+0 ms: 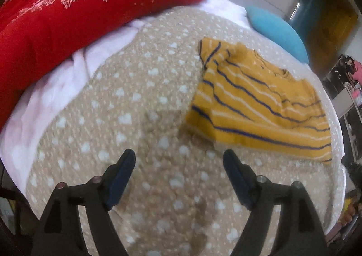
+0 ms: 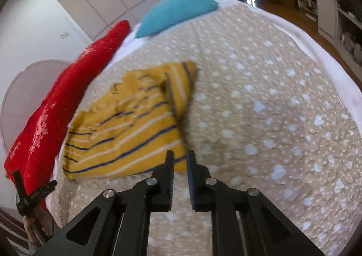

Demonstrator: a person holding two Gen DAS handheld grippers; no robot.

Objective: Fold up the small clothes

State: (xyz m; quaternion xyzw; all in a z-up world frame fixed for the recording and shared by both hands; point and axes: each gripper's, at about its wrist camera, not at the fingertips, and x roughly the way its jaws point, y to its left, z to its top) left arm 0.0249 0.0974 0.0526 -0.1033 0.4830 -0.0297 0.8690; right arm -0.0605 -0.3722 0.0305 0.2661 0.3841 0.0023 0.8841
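A small yellow shirt with blue and white stripes [image 1: 258,104] lies partly folded on the beige spotted blanket [image 1: 135,109]. My left gripper [image 1: 178,156] is open and empty above the blanket, short of the shirt's near left corner. In the right wrist view the shirt [image 2: 129,134] lies ahead and to the left. My right gripper [image 2: 180,156] has its jaws close together with a narrow gap and nothing between them, just above the shirt's near right corner.
A red quilt [image 1: 67,21] lies along the left side of the bed, also in the right wrist view [image 2: 67,102]. A blue pillow [image 1: 278,30] sits at the far end [image 2: 176,12]. White sheet edge [image 1: 49,97] borders the blanket. Shelves [image 2: 334,7] stand at right.
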